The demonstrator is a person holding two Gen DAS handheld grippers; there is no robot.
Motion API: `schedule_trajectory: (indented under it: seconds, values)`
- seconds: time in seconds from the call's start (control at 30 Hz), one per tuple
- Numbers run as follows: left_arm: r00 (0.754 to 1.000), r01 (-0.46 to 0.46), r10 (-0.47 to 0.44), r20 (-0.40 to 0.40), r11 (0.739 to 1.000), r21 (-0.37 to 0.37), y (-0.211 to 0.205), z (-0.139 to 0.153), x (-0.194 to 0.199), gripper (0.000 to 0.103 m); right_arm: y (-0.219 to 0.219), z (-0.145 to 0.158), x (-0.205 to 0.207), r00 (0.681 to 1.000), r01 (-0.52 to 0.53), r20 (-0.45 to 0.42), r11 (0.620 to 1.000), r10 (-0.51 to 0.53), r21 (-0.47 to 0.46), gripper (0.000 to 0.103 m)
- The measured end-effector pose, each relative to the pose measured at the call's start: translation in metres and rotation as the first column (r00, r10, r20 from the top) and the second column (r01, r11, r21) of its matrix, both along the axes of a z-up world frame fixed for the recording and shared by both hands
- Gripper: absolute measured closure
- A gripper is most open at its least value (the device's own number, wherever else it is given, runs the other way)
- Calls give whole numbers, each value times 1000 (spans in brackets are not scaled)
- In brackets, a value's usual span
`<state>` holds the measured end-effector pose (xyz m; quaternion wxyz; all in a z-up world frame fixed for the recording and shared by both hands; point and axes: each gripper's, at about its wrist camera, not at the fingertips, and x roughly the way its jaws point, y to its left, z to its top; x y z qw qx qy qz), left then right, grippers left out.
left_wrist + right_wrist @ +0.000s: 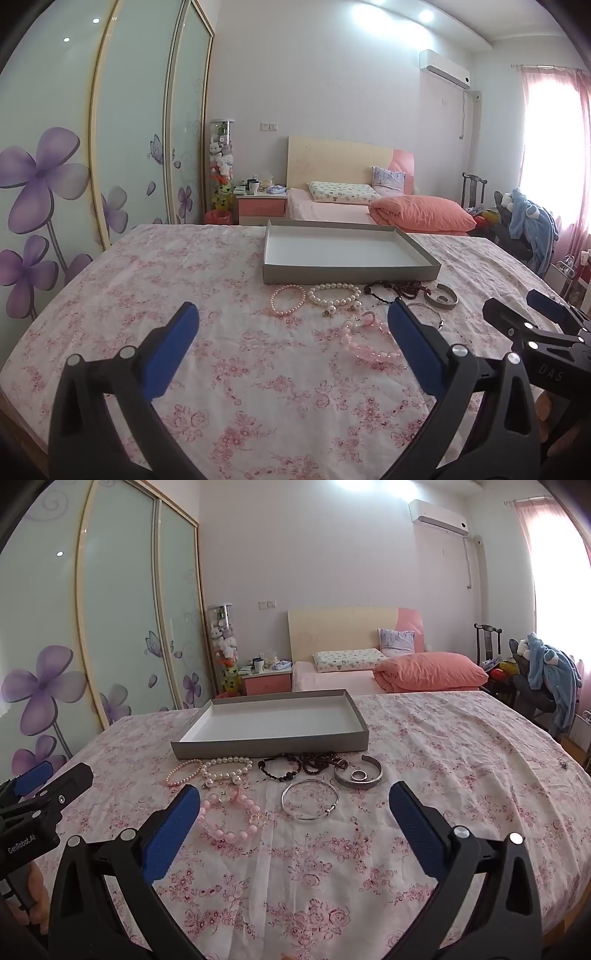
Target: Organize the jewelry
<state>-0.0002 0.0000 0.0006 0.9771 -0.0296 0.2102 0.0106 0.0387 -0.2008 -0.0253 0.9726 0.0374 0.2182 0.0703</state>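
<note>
Both tools stand spread to their widest and carry nothing: the left tool [291,317] hangs over the flowered cloth of the tabletop [147,295], the right tool [291,797] just beside it. Between the right tool's fingers lie a pink bead bracelet [229,819] and a thin silver bangle [309,799]. Beyond them sit a small pink pearl bracelet [183,773], a white pearl bracelet [225,768], dark bead strands [299,764] and a wide silver cuff [358,775] with a ring [359,774] inside. Behind these is an open grey tray [269,747]
</note>
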Motion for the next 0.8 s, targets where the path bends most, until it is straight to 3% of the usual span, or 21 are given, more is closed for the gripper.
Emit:
schedule_trajectory:
  seconds: [0.8]
  values:
    - [1000, 4, -4, -2, 1000, -1, 1, -1, 0, 4, -2, -2, 0, 1000, 6, -5, 1000, -6, 9, 2]
